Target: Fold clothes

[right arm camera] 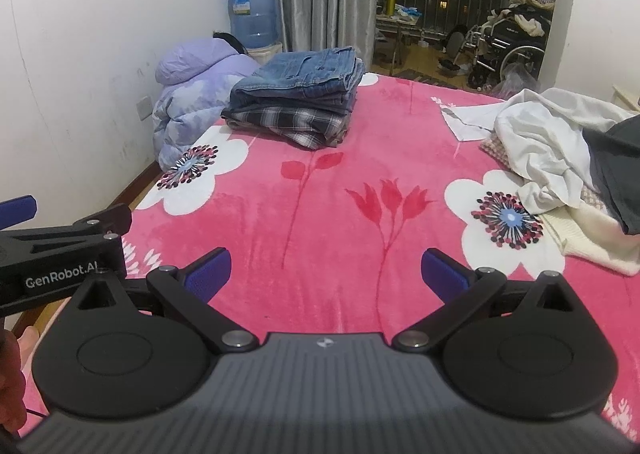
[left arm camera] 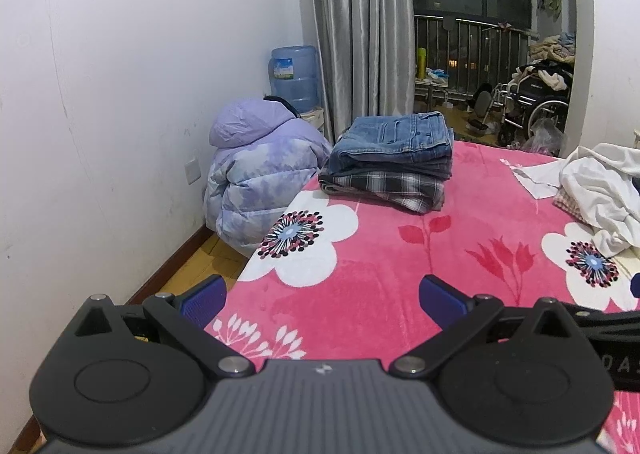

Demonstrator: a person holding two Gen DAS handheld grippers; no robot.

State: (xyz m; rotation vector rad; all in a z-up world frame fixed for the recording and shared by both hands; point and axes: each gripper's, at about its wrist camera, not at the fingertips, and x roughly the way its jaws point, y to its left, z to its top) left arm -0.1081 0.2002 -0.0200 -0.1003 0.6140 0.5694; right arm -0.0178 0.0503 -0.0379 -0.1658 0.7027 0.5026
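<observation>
Plainly, the unfolded pile (right arm camera: 560, 157) lies at two o'clock of the right gripper (right arm camera: 325, 274)
Right is nearer; left gripper (left arm camera: 322, 300) likewise gapes empty

We are seeing a plush, fuzzy pink blanket (right arm camera: 320, 213) covering the bed. At its far left corner, coarse blue denim jeans (right arm camera: 304, 77) are lying on soft plaid flannel (right arm camera: 292, 125). Crumpled white cotton (right arm camera: 548, 141) is sitting at the right edge. Each gripper (right arm camera: 324, 274) is showing matt black plastic, ribbed grey casing and textured blue pads (right arm camera: 208, 274).
</observation>
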